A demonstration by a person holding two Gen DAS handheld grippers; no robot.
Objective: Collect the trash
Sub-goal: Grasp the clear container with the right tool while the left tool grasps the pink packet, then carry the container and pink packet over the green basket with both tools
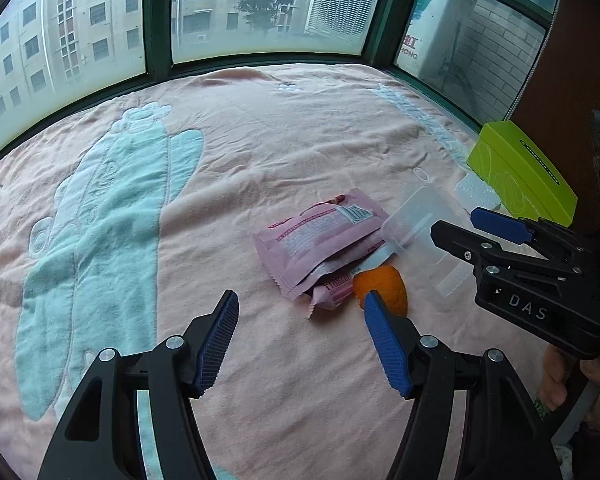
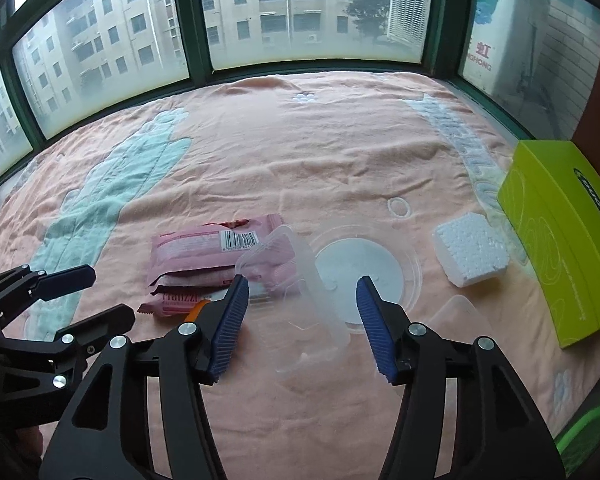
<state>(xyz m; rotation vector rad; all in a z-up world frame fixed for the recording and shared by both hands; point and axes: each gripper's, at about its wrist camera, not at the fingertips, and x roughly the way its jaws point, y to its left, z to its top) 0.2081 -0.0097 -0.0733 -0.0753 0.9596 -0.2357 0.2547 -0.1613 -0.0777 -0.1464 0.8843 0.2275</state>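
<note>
Pink snack wrappers [image 1: 318, 240] [image 2: 208, 250] lie on the pink blanket [image 1: 260, 140] [image 2: 280, 148], with a smaller pink wrapper [image 2: 176, 304] under them. An orange peel [image 1: 382, 282] lies at their right end. A clear plastic container [image 1: 420, 224] [image 2: 296, 280] and a clear round lid [image 2: 360, 270] lie beside them. A white foam block [image 2: 472, 254] [image 1: 476, 192] sits further right. My left gripper [image 1: 300, 300] is open and empty, just short of the wrappers and peel. My right gripper [image 2: 302, 280] [image 1: 460, 224] is open and empty, over the clear container.
A lime-green box [image 1: 516, 172] [image 2: 564, 232] stands at the blanket's right edge. Green-framed windows [image 1: 156, 20] [image 2: 188, 20] close off the far side. A green object [image 2: 588, 436] shows below the blanket's near right corner. A wooden wall [image 1: 580, 60] rises on the right.
</note>
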